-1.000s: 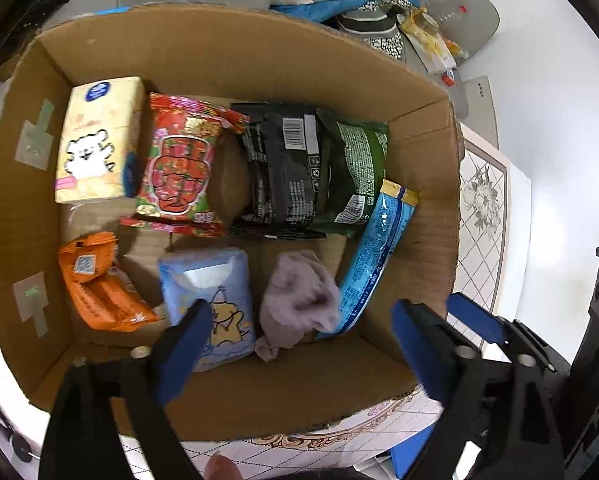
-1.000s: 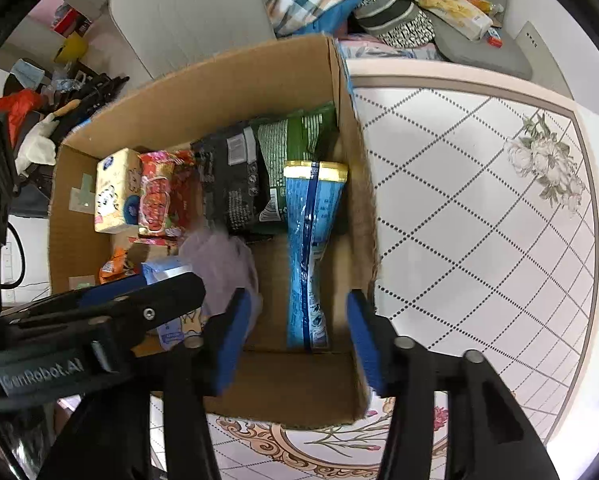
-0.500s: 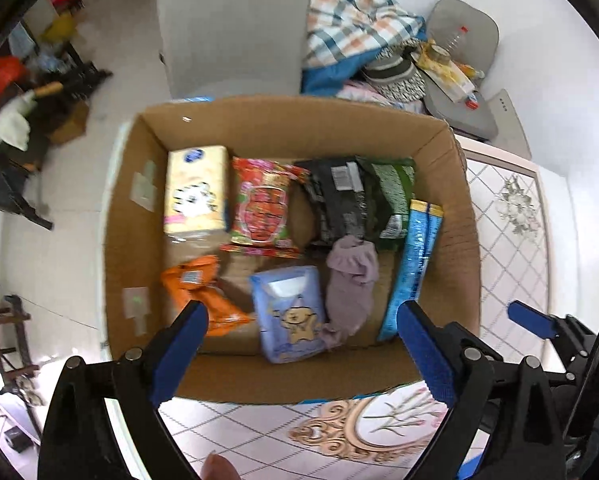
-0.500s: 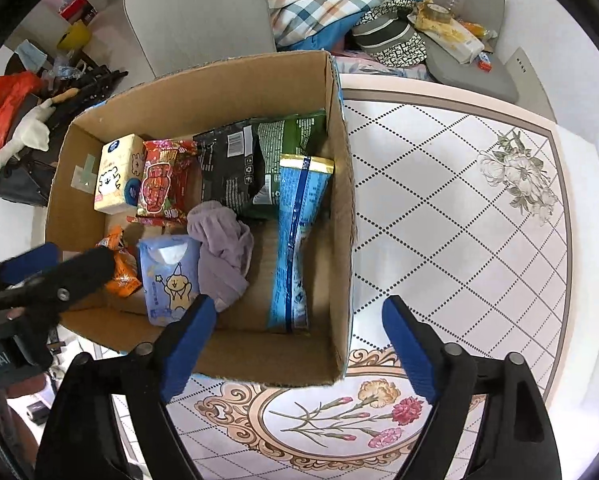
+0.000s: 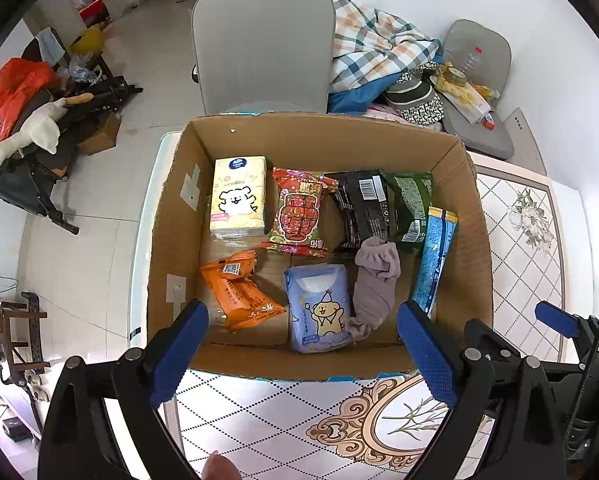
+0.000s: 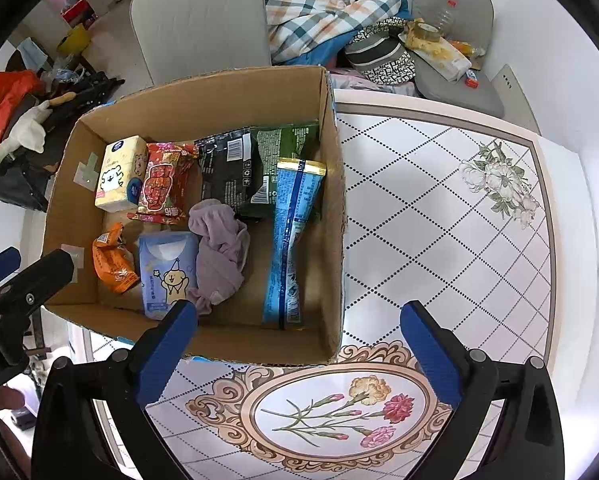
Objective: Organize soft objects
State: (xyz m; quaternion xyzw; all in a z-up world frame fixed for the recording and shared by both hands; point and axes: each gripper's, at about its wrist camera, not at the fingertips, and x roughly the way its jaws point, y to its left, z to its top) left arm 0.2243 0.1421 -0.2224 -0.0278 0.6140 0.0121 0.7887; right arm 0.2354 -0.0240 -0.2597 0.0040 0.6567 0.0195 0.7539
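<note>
An open cardboard box (image 5: 465, 256) (image 6: 333, 208) stands on the patterned table. In it lie a yellow tissue pack (image 5: 238, 197), a red snack bag (image 5: 299, 212), a black bag (image 5: 361, 206), a green bag (image 5: 411, 208), a blue bag (image 5: 435, 260) (image 6: 293, 236), an orange pack (image 5: 239, 290), a blue tissue pack (image 5: 319, 308) (image 6: 167, 268) and a mauve sock (image 5: 375, 280) (image 6: 219, 250). My left gripper (image 5: 301, 354) is open and empty above the box's near wall. My right gripper (image 6: 297, 354) is open and empty over the table's near edge.
The white patterned table (image 6: 439, 220) stretches to the right of the box. A grey chair (image 5: 261, 44) stands behind the box. A plaid cloth, a cap and clutter (image 5: 383, 52) lie on seats at the back right. Floor clutter (image 5: 31, 120) is at the left.
Both grippers have pulled up and back from the box, so it looks smaller. The right gripper's jaws have opened wider. The mauve sock lies loose in the box.
</note>
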